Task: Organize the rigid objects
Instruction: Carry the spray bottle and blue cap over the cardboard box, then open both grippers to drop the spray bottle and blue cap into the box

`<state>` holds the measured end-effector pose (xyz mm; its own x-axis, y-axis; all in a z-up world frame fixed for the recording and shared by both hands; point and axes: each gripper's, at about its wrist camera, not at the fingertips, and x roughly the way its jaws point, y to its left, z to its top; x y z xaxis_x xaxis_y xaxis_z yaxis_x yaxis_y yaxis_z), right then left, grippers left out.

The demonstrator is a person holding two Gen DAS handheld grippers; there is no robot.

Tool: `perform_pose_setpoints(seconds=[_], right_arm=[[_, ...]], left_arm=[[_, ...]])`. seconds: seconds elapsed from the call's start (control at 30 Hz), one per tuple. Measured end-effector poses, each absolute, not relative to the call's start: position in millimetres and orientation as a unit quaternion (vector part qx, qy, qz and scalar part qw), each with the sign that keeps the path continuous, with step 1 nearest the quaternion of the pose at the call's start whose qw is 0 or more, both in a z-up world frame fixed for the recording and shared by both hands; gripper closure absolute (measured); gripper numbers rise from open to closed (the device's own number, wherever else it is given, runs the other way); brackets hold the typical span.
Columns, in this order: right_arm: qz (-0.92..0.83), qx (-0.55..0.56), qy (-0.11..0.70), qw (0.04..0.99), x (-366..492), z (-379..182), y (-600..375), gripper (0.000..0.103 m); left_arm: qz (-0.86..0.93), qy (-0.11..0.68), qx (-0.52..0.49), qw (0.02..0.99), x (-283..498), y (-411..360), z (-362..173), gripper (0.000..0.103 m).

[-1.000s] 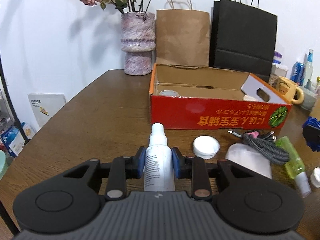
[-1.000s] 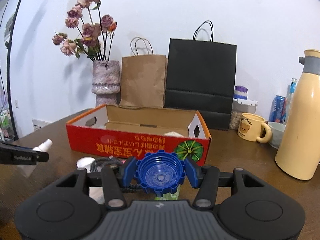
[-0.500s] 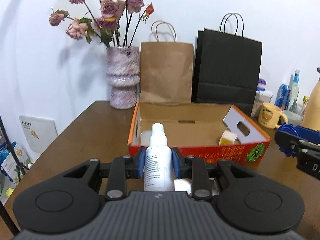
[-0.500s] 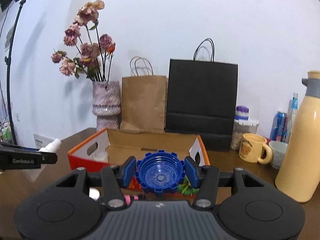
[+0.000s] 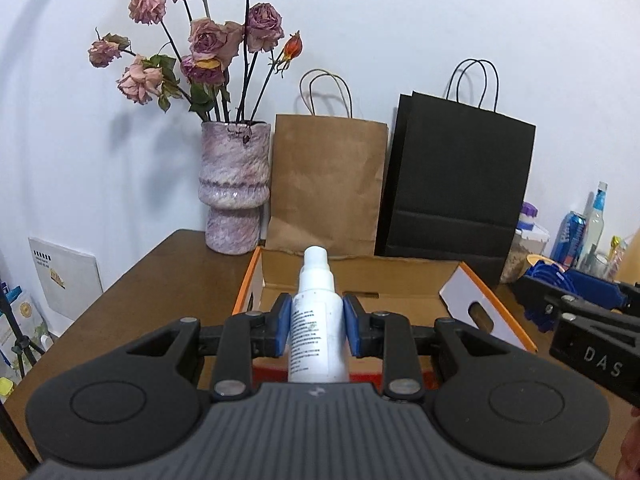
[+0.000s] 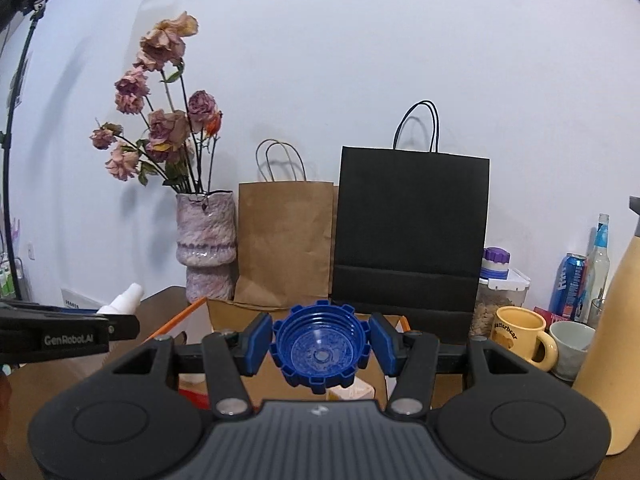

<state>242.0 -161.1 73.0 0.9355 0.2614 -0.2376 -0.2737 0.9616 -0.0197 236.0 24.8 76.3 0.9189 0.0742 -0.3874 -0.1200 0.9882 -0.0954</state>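
The left claw [image 5: 316,330] is clamped on the body of a white spray bottle [image 5: 317,320], nozzle pointing away, so it can travel without slipping. The right claw [image 6: 320,344] is clamped on the toothed rim of a blue cap [image 6: 319,346], its hollow side facing the camera. Both are held above the near edge of the open cardboard box [image 5: 490,312] on the table [image 5: 160,280], which looks like the place where these loose things are being gathered.
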Motion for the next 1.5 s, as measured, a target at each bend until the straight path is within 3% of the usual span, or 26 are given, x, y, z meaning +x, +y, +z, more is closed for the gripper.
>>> perform_pose_setpoints(seconds=[0.97, 1.5], right_arm=[[0.15, -0.026, 0.222, 0.963, 397.0, 43.5, -131.1, 0.051], [0.144, -0.043, 0.285, 0.947, 426.6, 1.1, -122.4, 0.051]], left_arm=[[0.101, 0.241, -0.058, 0.964, 374.6, 31.1, 44.4, 0.074], [0.11, 0.299, -0.031, 0.947, 404.3, 30.9, 8.5, 0.074]])
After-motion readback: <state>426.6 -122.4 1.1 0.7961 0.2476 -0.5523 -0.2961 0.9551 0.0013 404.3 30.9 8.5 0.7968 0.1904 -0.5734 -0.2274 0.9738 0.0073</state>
